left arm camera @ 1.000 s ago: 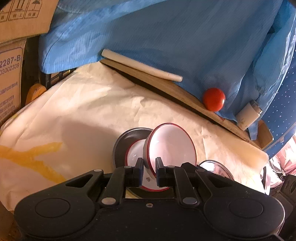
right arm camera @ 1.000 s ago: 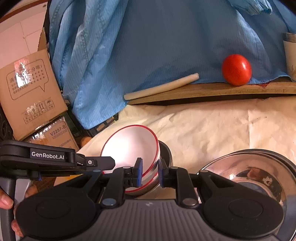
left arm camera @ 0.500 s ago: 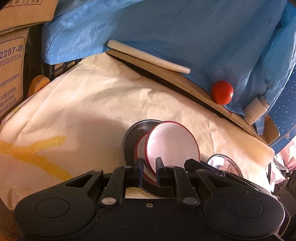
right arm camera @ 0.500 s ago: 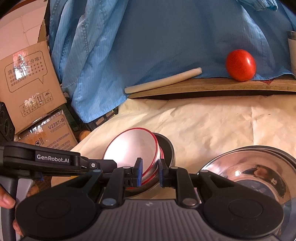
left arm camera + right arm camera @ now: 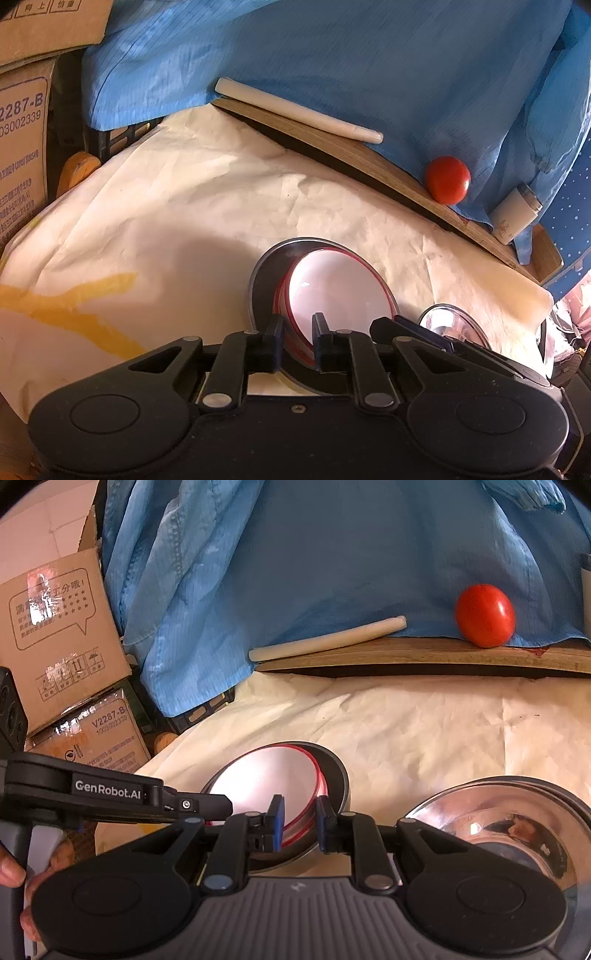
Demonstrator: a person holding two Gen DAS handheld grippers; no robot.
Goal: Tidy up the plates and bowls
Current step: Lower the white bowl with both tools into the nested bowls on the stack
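straddling the near rim of a white bowl (image 5: 332,291) with a red edge, the left gripper (image 5: 298,343) has its jaws set narrow, one finger outside the rim and one inside. they have just been easing apart a little, and the rim sits between them; whether the pads press on it cannot be told. the right gripper (image 5: 298,825) is narrow too, its blue-padded fingers either side of the same bowl's (image 5: 269,786) rim from the other side, and again contact is hard to judge.

the bowl leans tilted on a second red-edged bowl nested under it, both inside a dark grey plate (image 5: 264,280) on the cream paper (image 5: 207,206) that covers the surface, toward its near edge. just beside it, nearer the right edge, sits a shiny metal bowl (image 5: 498,827).

along the far edge a wooden board (image 5: 424,657) carries a red tomato (image 5: 484,614), a pale stick (image 5: 325,640) and a white cylinder (image 5: 515,214), with blue cloth (image 5: 332,554) draped behind. cardboard boxes (image 5: 55,627) stand off the left edge.

the lower bowl shows only as a sliver of rim. both gripper bodies hide the near parts of the plate and bowls. in the right wrist view the left gripper's arm crosses the bowl, and fingers of a hand (image 5: 11,871) are cut off at the left edge. the metal bowl is cut off at the frame's right.
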